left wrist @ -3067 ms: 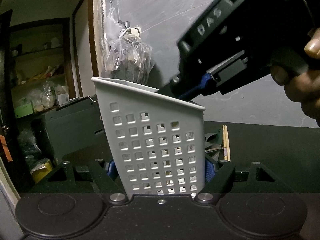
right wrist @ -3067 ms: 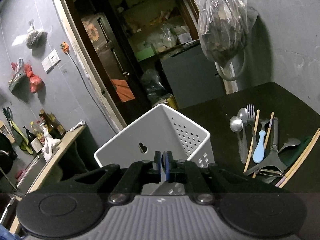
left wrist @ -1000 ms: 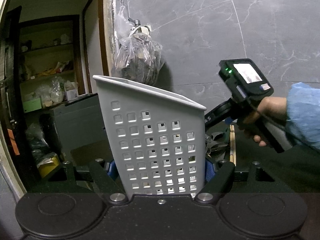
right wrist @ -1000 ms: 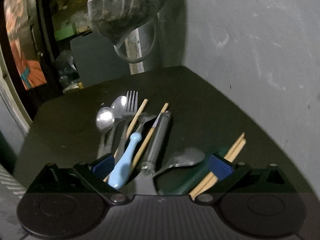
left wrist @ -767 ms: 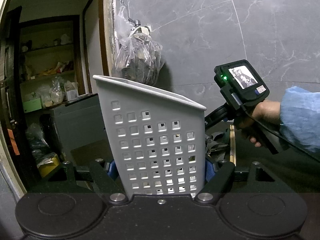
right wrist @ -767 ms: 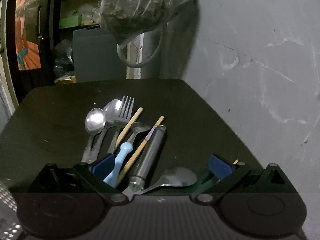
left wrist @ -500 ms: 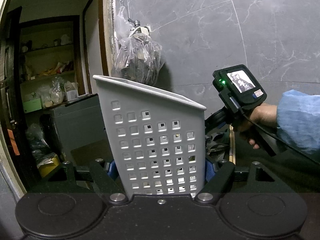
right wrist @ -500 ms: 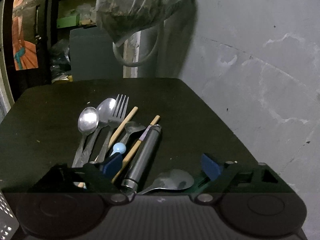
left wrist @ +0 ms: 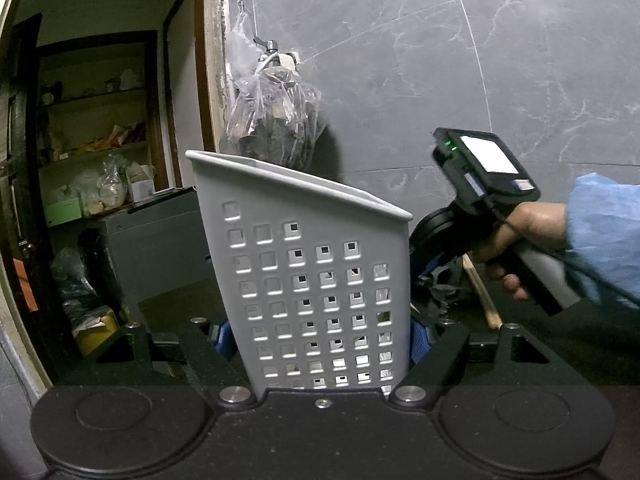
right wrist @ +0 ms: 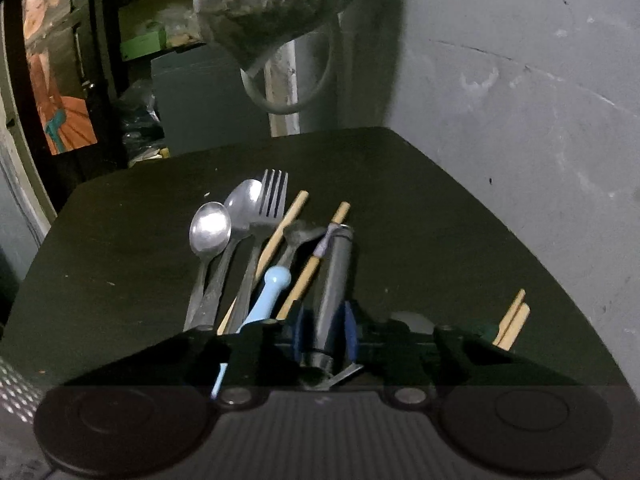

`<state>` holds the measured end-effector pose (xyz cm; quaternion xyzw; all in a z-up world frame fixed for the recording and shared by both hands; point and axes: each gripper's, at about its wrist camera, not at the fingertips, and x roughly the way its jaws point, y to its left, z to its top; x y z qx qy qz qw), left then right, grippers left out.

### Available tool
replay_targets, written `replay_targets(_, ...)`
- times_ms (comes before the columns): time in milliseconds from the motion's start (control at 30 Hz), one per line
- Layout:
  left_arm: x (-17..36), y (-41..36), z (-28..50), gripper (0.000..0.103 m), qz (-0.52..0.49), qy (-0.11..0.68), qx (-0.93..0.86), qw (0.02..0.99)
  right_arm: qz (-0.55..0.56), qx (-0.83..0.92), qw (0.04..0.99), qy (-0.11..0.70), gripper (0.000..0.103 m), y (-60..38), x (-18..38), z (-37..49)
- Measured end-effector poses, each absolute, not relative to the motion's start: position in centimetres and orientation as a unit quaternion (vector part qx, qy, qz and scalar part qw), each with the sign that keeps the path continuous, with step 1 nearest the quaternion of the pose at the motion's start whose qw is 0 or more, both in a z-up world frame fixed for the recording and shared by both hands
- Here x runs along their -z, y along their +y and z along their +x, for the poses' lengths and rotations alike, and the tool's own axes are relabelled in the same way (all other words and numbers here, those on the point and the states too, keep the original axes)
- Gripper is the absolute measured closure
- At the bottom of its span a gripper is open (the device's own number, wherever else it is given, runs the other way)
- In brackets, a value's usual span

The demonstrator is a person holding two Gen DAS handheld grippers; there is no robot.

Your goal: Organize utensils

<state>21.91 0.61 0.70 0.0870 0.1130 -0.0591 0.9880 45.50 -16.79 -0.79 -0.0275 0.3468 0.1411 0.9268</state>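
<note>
A dark tabletop (right wrist: pixel 420 208) sits against a grey wall, and a loose pile of utensils lies on it, all pointing away from the right wrist camera. Taking the grey cylindrical peeler handle (right wrist: pixel 334 276) as the landmark: just to its left lies a wooden chopstick (right wrist: pixel 308 276), then a pale blue plastic handle (right wrist: pixel 266 296), a second chopstick (right wrist: pixel 282 228), a fork (right wrist: pixel 270 200) and two metal spoons (right wrist: pixel 210 228), all crowded and overlapping. Well to its right, two more chopstick ends (right wrist: pixel 514 320) poke out from behind the gripper body. A clear plastic bag (right wrist: pixel 272 4) of dark contents hangs on the wall beyond the pile.

The right gripper (right wrist: pixel 323 330) has its blue pads pressed on either side of the peeler handle, grasping it near its lower end; its jaws have just been closing. A second ago they stood wide apart over the pile with nothing clamped between them.

In the left wrist view, the left gripper (left wrist: pixel 318 340) is clenched on a white perforated utensil basket (left wrist: pixel 316 280), held upright but tilted, which blocks most of the pile from sight. To the basket's right a hand (left wrist: pixel 516 240) in a blue sleeve holds the other gripper, now lower and closer to the basket than it was a second ago.
</note>
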Motion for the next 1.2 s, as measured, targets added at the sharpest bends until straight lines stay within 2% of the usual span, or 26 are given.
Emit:
replay_targets(133, -0.7, 0.6, 21.9, 0.025, 0.087, 0.113, 0.059, 0.988, 0.006, -0.153, 0.917, 0.368, 0.083, -17.9, 0.5, 44.5)
replay_targets(467, -0.7, 0.6, 21.9, 0.025, 0.086, 0.113, 0.060, 0.988, -0.034, -0.151, 0.914, 0.376, 0.081, -17.0, 0.4, 43.2)
replay_targets(567, -0.7, 0.6, 21.9, 0.025, 0.085, 0.113, 0.060, 0.988, -0.036, -0.146, 0.915, 0.373, 0.071, -16.5, 0.4, 44.0)
replay_targets(633, -0.7, 0.6, 21.9, 0.025, 0.085, 0.113, 0.060, 0.988, -0.036, -0.140, 0.917, 0.371, 0.070, -16.3, 0.5, 44.4)
replay_targets(700, -0.7, 0.6, 21.9, 0.025, 0.085, 0.113, 0.060, 0.988, -0.038, -0.137, 0.918, 0.370, 0.072, -16.2, 0.5, 44.6)
replay_targets(767, -0.7, 0.7, 21.9, 0.025, 0.085, 0.113, 0.060, 0.988, -0.037, -0.132, 0.920, 0.368, 0.083, -16.2, 0.5, 44.5)
replay_targets(967, -0.6, 0.5, 21.8, 0.025, 0.084, 0.112, 0.060, 0.988, -0.005, -0.138, 0.921, 0.364, 0.084, -16.8, 0.1, 43.5)
replay_targets(1200, -0.5, 0.5, 21.9, 0.025, 0.084, 0.111, 0.059, 0.989, 0.027, -0.183, 0.937, 0.296, 0.084, -18.1, -2.2, 38.7)
